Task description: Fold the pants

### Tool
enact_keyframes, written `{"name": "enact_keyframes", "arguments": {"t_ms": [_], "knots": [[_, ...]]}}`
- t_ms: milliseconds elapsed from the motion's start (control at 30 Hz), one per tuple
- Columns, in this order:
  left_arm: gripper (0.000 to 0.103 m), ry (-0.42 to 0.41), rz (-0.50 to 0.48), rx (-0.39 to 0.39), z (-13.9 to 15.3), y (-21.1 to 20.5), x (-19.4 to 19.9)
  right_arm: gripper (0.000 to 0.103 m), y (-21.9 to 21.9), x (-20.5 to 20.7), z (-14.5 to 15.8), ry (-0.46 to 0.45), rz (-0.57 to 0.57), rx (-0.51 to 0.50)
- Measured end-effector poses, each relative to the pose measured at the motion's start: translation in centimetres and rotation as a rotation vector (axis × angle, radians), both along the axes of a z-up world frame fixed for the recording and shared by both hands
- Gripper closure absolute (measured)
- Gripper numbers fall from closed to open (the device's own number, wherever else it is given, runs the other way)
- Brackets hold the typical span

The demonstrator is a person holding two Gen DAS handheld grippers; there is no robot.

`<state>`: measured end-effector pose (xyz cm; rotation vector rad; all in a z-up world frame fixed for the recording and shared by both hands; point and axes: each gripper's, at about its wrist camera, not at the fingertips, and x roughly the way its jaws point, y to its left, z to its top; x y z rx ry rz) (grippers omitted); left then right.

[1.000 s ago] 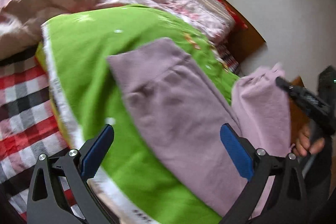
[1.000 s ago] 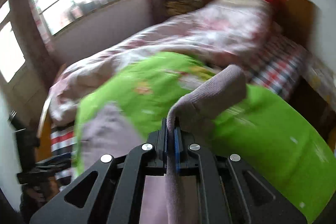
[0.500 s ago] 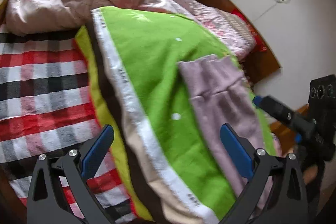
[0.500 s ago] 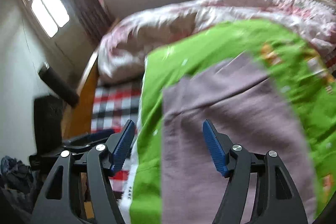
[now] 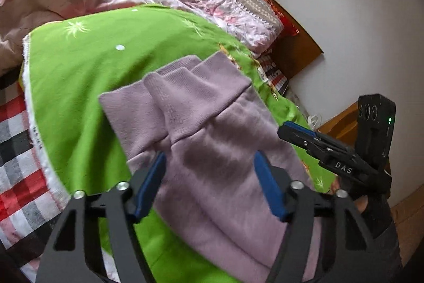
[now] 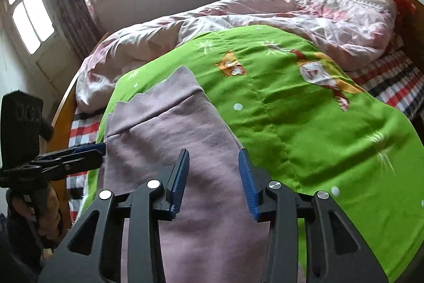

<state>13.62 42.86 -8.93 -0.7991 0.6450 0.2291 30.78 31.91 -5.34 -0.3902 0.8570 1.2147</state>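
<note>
While both sets of jaws are closing, the mauve pants (image 5: 212, 150) lie folded on a green blanket (image 5: 87, 76) spread across the bed, their ribbed waistband toward the pink quilt (image 6: 304, 15) at the far edge. Left gripper (image 5: 210, 184): blue pads apart, fabric below and between them, not pinched. Right gripper (image 6: 213, 182): pads narrower, likewise over the cloth without pressing it. Checked sheet (image 5: 16, 145) shows at the blanket's left edge. A hand (image 6: 50, 211) holds the left tool.
</note>
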Motion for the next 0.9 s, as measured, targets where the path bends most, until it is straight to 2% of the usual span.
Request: {"name": "enact_keyframes", "arguments": {"t_ms": [133,267,433,467,500,600,700,767,900], "knots": [[0.044,0.018,-0.001,0.022,-0.6,-0.1,0.9,0.065,1.8,0.8,-0.1,-0.008,0.052,-0.002],[0.046,0.02,0.015,-0.013,-1.5,0.5,1.1,0.065,3.3,1.5,-0.2,0.0,0.081,-0.015],[0.046,0.029,0.019,-0.01,-1.5,0.6,1.6,0.065,4.5,2.3,-0.8,0.06,0.101,-0.019],[0.048,0.031,0.021,-0.009,-1.5,0.6,1.6,0.077,4.4,2.3,-0.8,0.061,0.102,-0.008],[0.06,0.038,0.028,-0.004,-1.5,0.7,1.6,0.092,4.2,2.1,-0.6,0.047,0.101,0.009],[0.086,0.054,0.051,0.001,-1.5,1.1,1.2,0.097,3.3,1.1,0.4,0.001,0.109,0.047],[0.096,0.02,0.03,-0.003,-1.0,1.4,0.7,0.097,2.8,0.0,1.9,-0.06,0.093,0.068],[0.096,-0.017,0.025,0.015,0.5,1.1,0.0,0.097,2.5,-1.0,3.6,-0.097,0.087,0.092],[0.096,-0.116,0.022,0.064,5.9,0.5,-3.4,0.097,1.5,-3.8,8.2,-0.161,0.116,0.173]]}}
